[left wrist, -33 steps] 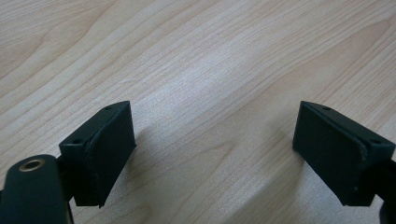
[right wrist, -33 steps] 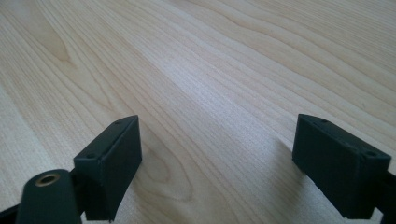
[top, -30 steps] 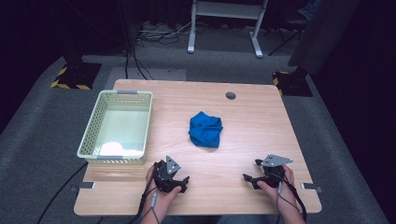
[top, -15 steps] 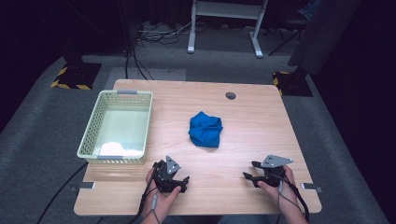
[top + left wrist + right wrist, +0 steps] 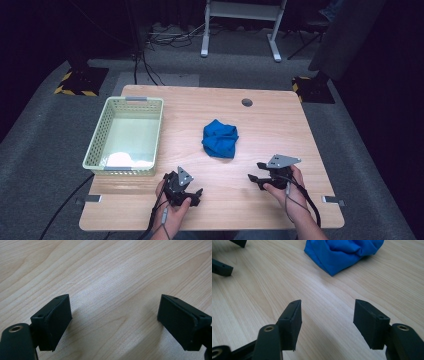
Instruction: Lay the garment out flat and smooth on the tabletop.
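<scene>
Blue cloth (image 5: 220, 139) lies crumpled in a loose heap near the middle of the tabletop (image 5: 280, 125), touched by neither gripper; in the right gripper view its top edge is cut off by the frame, so its far folds cannot be made out there (image 5: 342, 255). Starting at the left, a pale green basket (image 5: 125, 105) with perforated walls sits at the left side of the tabletop, well apart from the cloth; something white (image 5: 121, 159) lies at its near end, partly hidden by the near wall and too blurred to name. Just right of the basket's near corner, the left gripper (image 5: 184, 187) rests low at the near edge in the person's left hand (image 5: 172, 210), with a cable trailing off toward the person. In the left gripper view its jaws stand wide apart over bare wood with nothing between them (image 5: 115, 315). Farther right, past the cloth and nearer the person than it, the right gripper (image 5: 260, 175) is held in the right hand (image 5: 287, 192), its grey three-cornered plate on top, its jaws pointing left toward the cloth. In the right gripper view its jaws have just been closing a little, yet they are apart with only wood grain between them (image 5: 327, 320). At the upper left of that view, dark parts of the other gripper are cut off by the frame. A small round hole (image 5: 246, 102) sits near the tabletop's far edge.
</scene>
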